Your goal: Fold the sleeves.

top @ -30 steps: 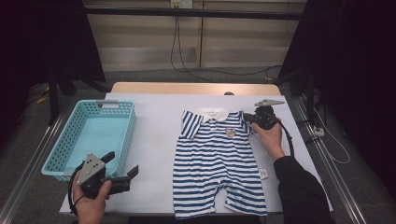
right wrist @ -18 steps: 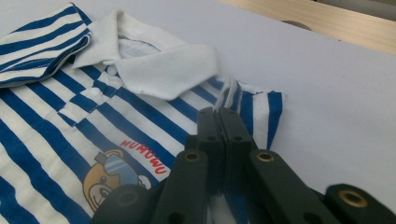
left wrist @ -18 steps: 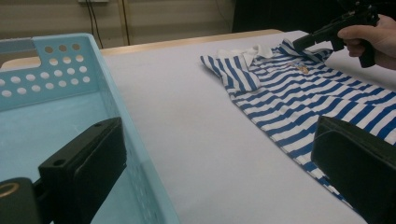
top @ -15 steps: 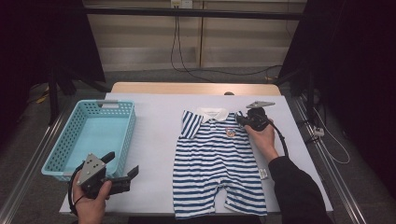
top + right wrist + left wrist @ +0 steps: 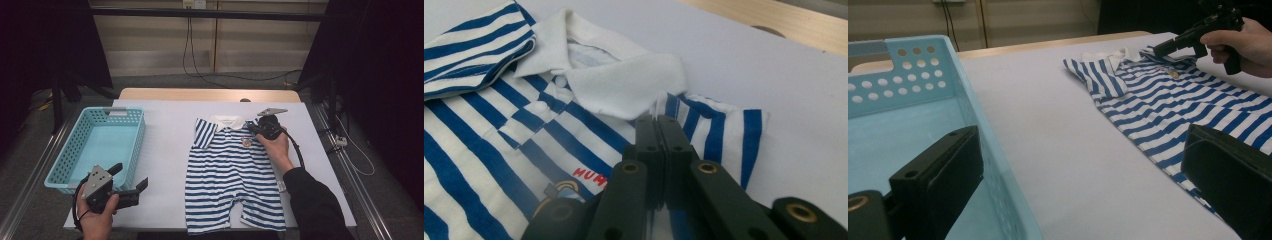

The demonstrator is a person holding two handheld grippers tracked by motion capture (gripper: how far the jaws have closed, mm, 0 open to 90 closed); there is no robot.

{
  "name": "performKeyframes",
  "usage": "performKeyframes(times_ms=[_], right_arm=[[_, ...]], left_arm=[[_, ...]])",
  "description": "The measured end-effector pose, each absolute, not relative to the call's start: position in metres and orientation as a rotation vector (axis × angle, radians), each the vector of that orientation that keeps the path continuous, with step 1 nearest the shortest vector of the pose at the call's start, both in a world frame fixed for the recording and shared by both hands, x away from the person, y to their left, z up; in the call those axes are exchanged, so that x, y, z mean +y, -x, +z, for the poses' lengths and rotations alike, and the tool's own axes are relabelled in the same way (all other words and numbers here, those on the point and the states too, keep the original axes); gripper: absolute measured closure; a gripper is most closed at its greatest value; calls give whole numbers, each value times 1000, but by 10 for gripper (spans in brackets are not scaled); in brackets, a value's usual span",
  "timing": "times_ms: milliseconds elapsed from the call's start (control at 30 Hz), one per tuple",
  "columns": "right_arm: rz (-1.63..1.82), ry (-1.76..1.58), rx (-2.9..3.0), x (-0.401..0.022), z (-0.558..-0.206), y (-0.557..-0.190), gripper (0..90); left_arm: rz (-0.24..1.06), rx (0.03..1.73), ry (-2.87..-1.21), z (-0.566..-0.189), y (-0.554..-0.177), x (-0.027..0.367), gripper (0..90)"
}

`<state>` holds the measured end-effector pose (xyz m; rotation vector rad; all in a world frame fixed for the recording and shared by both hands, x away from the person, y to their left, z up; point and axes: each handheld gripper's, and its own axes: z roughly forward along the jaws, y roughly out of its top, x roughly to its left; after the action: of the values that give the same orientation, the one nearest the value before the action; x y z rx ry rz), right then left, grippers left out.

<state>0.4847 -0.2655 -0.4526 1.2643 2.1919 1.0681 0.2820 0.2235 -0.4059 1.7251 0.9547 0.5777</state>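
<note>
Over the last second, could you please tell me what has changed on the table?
The right tool, jaws shut, slid leftward from the table beside the striped romper onto its shoulder by the white collar. The left tool, open, kept its place by the blue basket; the romper lies flat as before.

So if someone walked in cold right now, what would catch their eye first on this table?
Most likely the blue-and-white striped romper, spread flat on the white table right of centre, its white collar at the far end. Next, the right gripper, jaws shut, low over the romper's shoulder beside that collar. Then the light blue basket at the table's left edge, with the left gripper open at its near corner.
</note>
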Motion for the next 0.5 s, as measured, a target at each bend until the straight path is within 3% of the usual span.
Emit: performKeyframes(times_ms=[500], right_arm=[[1083, -1272, 2189, -260, -452, -486, 891]], left_arm=[[564, 955, -1733, -407, -283, 222, 33]])
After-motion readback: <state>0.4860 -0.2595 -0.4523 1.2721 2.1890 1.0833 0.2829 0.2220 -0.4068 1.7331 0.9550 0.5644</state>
